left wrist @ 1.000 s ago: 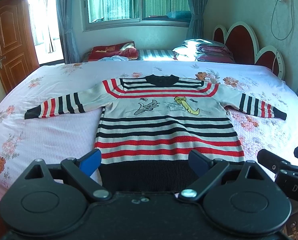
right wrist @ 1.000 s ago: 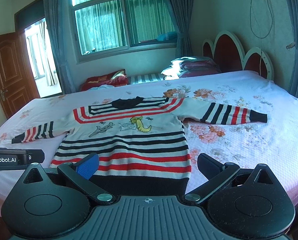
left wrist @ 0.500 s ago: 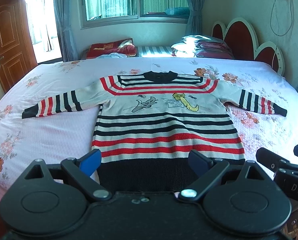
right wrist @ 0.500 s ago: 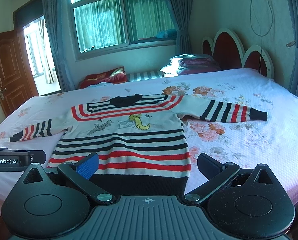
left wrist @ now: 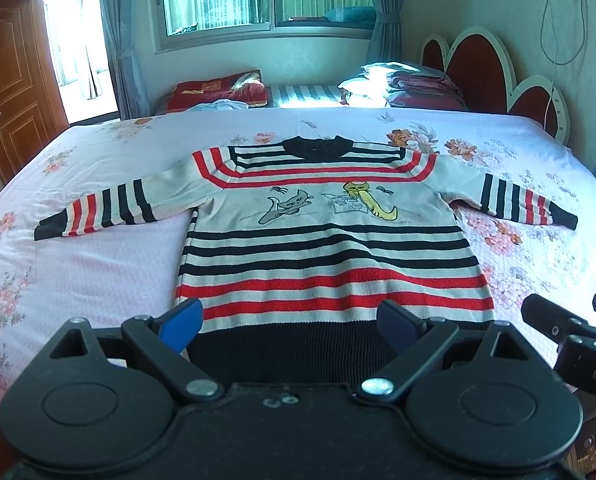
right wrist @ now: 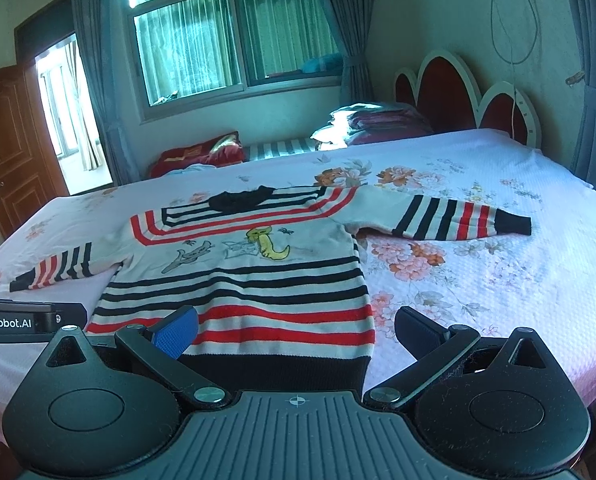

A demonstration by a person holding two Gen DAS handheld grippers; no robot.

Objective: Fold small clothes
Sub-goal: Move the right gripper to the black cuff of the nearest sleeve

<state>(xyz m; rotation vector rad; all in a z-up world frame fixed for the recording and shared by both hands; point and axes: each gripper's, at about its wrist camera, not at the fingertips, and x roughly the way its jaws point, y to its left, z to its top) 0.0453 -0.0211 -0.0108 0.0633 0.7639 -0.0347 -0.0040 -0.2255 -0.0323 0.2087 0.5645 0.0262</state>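
Note:
A small striped sweater (left wrist: pixel 326 256) in white, red and black, with cartoon figures on the chest, lies flat and face up on the bed, both sleeves spread out; it also shows in the right wrist view (right wrist: pixel 249 276). Its black hem is nearest to me. My left gripper (left wrist: pixel 289 326) is open and empty, hovering just above the hem. My right gripper (right wrist: pixel 295 332) is open and empty over the hem's right part. The right gripper's body shows at the right edge of the left wrist view (left wrist: pixel 570 340).
The bed has a pink floral sheet (left wrist: pixel 77 272). Folded bedding and pillows (left wrist: pixel 402 84) lie at its far side by a red headboard (left wrist: pixel 474 68). A wooden door (left wrist: pixel 5 84) stands at the left. The bed's front edge is just below the grippers.
Both grippers have moved slightly forward and tilted down toward the sweater, which now sits lower and larger in both views. Both stay open.

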